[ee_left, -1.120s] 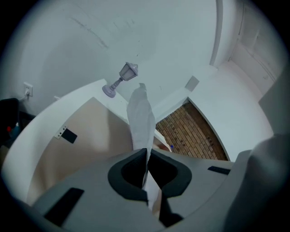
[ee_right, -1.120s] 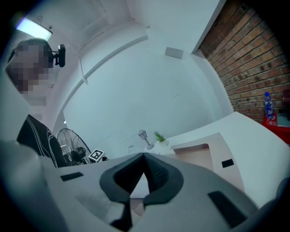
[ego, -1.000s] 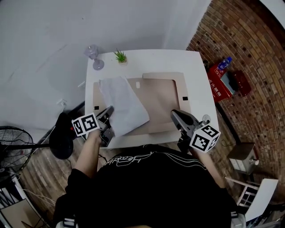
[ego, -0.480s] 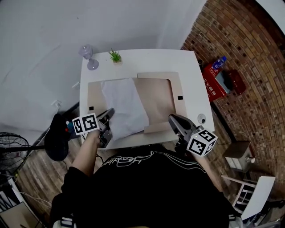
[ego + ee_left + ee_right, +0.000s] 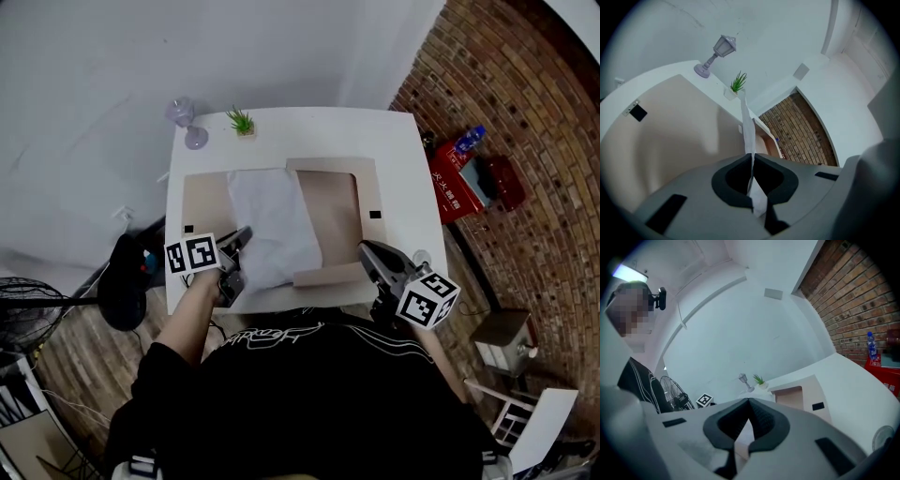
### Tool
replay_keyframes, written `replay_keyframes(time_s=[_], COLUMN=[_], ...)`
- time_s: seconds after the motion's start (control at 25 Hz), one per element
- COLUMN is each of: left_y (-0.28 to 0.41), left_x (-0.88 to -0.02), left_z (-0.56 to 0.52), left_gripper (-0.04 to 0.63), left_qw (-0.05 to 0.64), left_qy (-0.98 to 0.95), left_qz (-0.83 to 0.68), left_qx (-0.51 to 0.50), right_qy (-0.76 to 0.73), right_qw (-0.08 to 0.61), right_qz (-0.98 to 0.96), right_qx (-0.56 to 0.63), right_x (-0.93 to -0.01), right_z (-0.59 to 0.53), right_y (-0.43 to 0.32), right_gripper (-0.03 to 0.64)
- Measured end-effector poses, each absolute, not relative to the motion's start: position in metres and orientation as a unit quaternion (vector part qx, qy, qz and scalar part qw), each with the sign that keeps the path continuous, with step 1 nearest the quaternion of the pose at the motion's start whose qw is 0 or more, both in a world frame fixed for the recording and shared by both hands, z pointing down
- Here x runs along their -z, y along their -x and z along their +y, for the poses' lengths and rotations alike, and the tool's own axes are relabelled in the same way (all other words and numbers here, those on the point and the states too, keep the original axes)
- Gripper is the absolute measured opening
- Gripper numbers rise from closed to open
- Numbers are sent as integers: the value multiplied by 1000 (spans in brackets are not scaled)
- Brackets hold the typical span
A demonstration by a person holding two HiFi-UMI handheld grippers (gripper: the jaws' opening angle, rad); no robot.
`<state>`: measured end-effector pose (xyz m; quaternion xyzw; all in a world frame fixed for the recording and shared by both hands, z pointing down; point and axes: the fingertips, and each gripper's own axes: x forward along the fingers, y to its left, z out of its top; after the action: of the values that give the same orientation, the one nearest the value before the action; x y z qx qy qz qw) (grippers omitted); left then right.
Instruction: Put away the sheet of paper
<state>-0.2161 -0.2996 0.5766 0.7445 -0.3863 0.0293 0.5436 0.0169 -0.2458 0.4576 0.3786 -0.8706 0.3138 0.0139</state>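
Note:
A white sheet of paper [image 5: 272,225] lies partly over an open beige folder [image 5: 330,192] on the white table [image 5: 309,127]. My left gripper [image 5: 242,234] is shut on the sheet's near left edge. In the left gripper view the paper [image 5: 747,126] runs edge-on out of the closed left gripper [image 5: 751,157], above the folder [image 5: 670,136]. My right gripper [image 5: 366,251] is at the table's near right, shut on the folder's near flap [image 5: 328,275], which is raised off the table. The right gripper view shows the right gripper [image 5: 749,401] closed on a beige strip, with the folder [image 5: 790,397] beyond.
A small lamp-shaped ornament [image 5: 183,117] and a potted plant [image 5: 241,122] stand at the table's far left edge. A red box [image 5: 464,173] sits on the floor to the right by the brick wall. A black stool [image 5: 127,281] and a fan [image 5: 19,300] are at the left.
The sheet has slid right, further over the folder, with my left gripper. The folder's near flap has risen and folded inward in my right gripper.

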Motion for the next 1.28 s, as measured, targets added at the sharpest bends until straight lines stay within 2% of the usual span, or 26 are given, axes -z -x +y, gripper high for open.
replay_keyframes(time_s=[1.28], left_y=[125], left_x=[-622], left_z=[-329], left_gripper=[32], left_qw=[607], left_qy=[-686], left_qz=[-391], left_qx=[-89], right_qy=[-338], right_qw=[5], right_qz=[-895], right_qx=[-291], right_x=[-430], right_z=[-291], right_y=[-58], right_gripper=[0])
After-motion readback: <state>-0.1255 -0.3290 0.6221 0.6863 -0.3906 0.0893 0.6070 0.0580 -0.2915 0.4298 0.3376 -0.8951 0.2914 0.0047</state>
